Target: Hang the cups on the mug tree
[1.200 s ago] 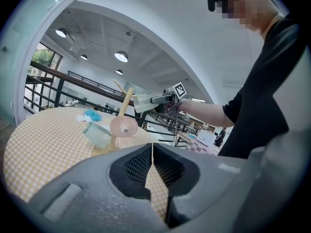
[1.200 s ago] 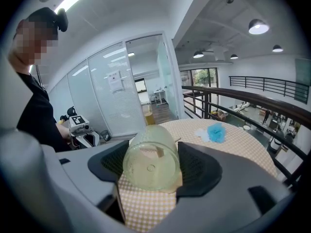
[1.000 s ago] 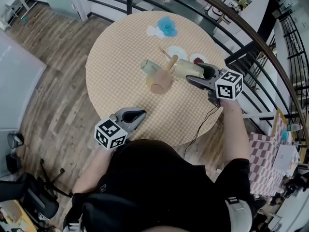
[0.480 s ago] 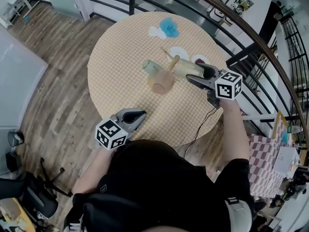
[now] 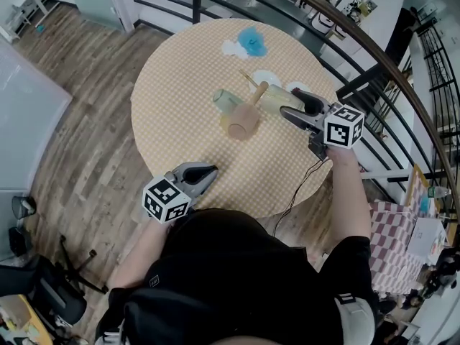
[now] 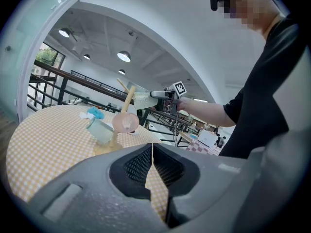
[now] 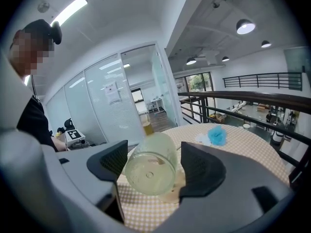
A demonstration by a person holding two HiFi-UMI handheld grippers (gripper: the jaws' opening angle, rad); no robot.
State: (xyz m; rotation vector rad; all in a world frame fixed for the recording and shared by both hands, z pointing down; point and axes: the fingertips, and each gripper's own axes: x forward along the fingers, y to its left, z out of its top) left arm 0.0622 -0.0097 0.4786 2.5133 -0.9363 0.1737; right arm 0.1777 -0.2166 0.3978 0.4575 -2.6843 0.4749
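Between the pads of the right tongs (image 7: 154,153), which stood wide apart, sat a pale green glass cup (image 7: 149,171), its base turned toward the right gripper view and its mouth away. Both pads appeared to bear on its sides, so the cup was judged held rather than released. It was carried clear of the table (image 5: 180,92), tipped on its side at the height of the upper pegs of the wooden mug tree (image 5: 253,99), presumably so that its handle could be slipped over a free peg; the handle itself could not be made out. Hanging was judged not yet complete. Two cups already hung lower on the tree, on opposite sides of the pole: a pink cup (image 6: 125,123) and a second pale green cup (image 6: 99,130). The left tongs (image 6: 153,161) were closed pad to pad on nothing, held low at the near edge of the table, well apart from the tree, probably parked out of the way.
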